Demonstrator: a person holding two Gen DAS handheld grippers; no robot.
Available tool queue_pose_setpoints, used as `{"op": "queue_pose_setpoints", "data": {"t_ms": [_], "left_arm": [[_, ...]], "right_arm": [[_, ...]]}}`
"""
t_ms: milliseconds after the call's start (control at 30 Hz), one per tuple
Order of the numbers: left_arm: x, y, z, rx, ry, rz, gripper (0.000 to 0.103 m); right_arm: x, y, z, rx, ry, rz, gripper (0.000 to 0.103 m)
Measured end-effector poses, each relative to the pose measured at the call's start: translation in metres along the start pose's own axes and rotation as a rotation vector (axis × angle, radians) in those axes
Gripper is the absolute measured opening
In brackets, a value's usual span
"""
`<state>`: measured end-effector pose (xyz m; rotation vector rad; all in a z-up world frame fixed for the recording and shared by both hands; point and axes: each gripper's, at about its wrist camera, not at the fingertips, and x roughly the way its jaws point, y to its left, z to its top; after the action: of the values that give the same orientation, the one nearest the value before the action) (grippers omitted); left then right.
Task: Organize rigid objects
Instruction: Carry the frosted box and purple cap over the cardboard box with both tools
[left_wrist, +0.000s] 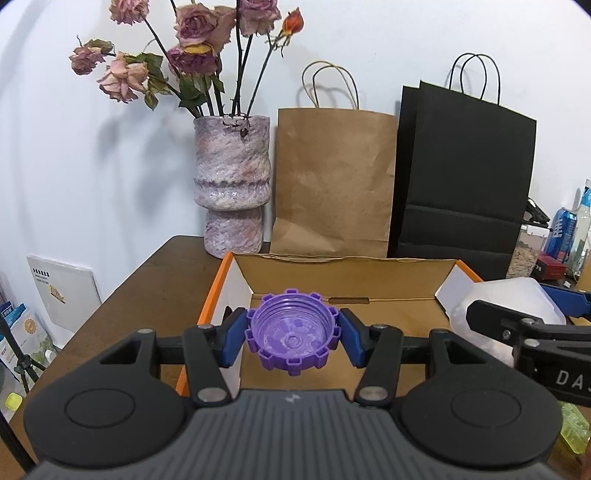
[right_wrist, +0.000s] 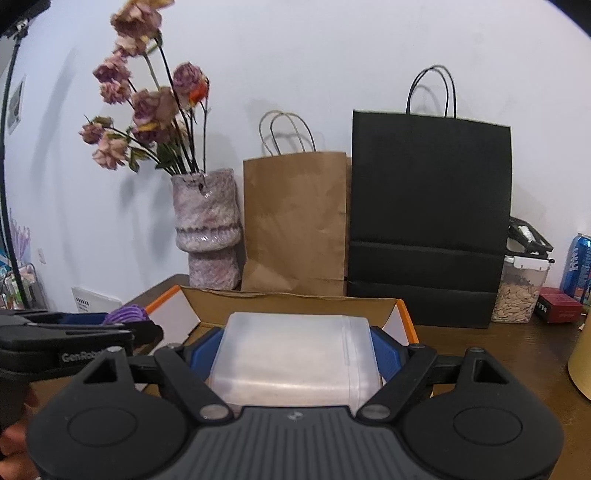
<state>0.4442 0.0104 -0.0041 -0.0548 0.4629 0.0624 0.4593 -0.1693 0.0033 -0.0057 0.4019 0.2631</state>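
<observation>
My left gripper (left_wrist: 293, 334) is shut on a purple toothed screw cap (left_wrist: 291, 332), open side up, held over the left half of an open cardboard box with orange edges (left_wrist: 218, 291). My right gripper (right_wrist: 295, 350) is shut on a frosted translucent plastic container (right_wrist: 295, 354), held over the right half of the same box (right_wrist: 404, 314). The container also shows at the right of the left wrist view (left_wrist: 517, 295). The purple cap (right_wrist: 125, 314) and left gripper show at the left of the right wrist view.
A mottled pink vase of dried roses (left_wrist: 232, 184), a brown paper bag (left_wrist: 332, 181) and a black paper bag (left_wrist: 465, 177) stand behind the box on the dark wooden table (left_wrist: 147, 280). A seed jar (right_wrist: 517, 291), a red box (right_wrist: 557, 304) and a blue can (right_wrist: 578, 266) stand at right.
</observation>
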Motion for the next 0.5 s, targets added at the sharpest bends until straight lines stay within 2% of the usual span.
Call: {"op": "queue_pose_setpoints", "data": {"t_ms": [500], "left_arm": [[0.049, 0.001, 0.006, 0.044, 0.034, 0.019, 0.055]], "right_arm": [[0.062, -0.008, 0.006, -0.028, 0.096, -0.002, 0.082]]}}
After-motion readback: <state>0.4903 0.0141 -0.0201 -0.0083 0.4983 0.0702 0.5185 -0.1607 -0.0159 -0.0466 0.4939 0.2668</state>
